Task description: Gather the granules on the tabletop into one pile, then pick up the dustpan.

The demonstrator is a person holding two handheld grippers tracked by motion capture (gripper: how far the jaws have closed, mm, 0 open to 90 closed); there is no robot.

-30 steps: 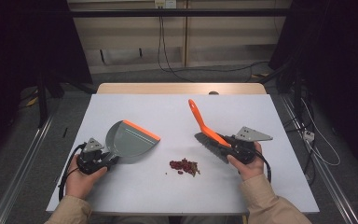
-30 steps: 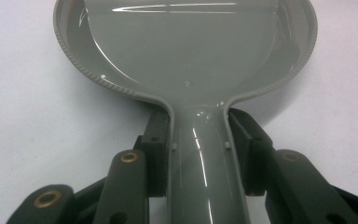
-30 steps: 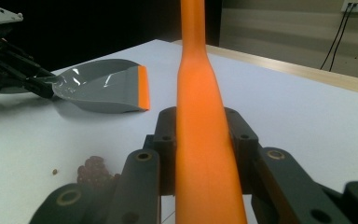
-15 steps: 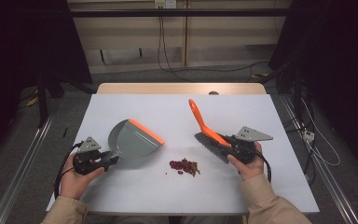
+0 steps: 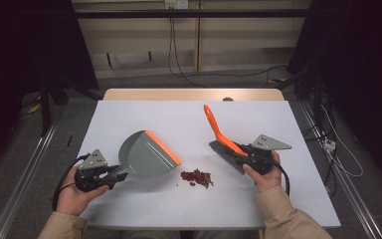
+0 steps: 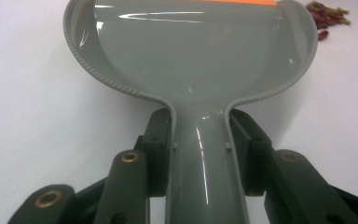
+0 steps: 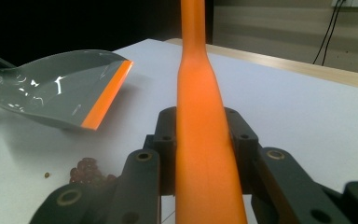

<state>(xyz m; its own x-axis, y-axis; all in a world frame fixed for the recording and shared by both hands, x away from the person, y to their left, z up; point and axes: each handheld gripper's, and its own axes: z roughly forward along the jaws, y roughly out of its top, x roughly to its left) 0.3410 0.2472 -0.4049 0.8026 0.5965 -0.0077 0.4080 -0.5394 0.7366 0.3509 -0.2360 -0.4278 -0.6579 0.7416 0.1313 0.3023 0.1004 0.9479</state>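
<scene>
High view shows the left gripper (image 5: 113, 173) clamped on the neck of a grey dustpan (image 5: 146, 155), its orange lip turned toward a small heap of red crumbs (image 5: 197, 177) lying on the white table (image 5: 144, 114), just ahead of that lip. The right gripper (image 5: 242, 155) has its jaws closed on the orange brush (image 5: 222, 135), handle rising beyond them, bristles down beside the heap. To my eye the pan is set as a catcher and the brush is ready to sweep the crumbs into it.
</scene>
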